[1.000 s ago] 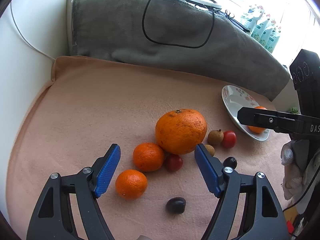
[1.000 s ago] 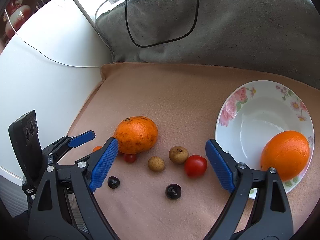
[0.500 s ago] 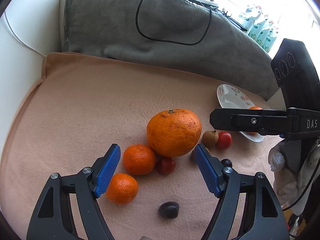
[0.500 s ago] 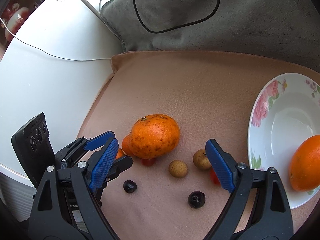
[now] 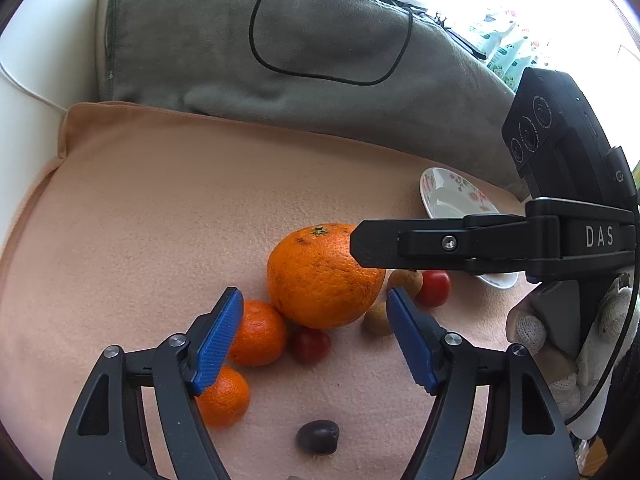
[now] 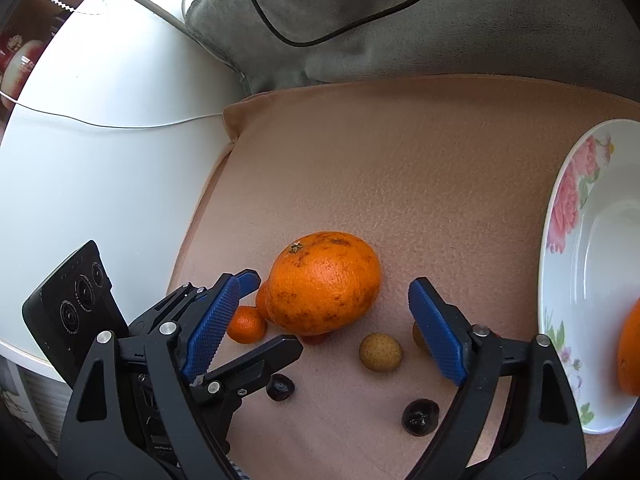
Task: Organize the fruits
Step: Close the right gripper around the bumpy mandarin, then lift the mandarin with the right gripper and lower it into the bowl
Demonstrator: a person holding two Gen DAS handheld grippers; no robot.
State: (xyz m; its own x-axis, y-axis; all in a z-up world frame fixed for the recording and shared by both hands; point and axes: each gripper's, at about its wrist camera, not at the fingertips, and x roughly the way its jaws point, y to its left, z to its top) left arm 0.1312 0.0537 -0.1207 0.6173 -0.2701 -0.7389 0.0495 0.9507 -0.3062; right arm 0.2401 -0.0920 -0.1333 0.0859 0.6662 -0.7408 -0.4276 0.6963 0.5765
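Observation:
A large orange lies on the peach mat with two small mandarins, a red tomato, two tan longans and dark plums around it. My left gripper is open just before the orange, empty. My right gripper is open, its jaws either side of the large orange and just short of it. A floral plate at the right holds another orange.
A grey folded blanket with a black cable lies behind the mat. A white surface with a thin wire borders the mat's left edge. A second red tomato lies beside a longan.
My right gripper has swung left from the plate to bracket the large orange. My left gripper has edged forward toward the fruit cluster. Both stayed open.

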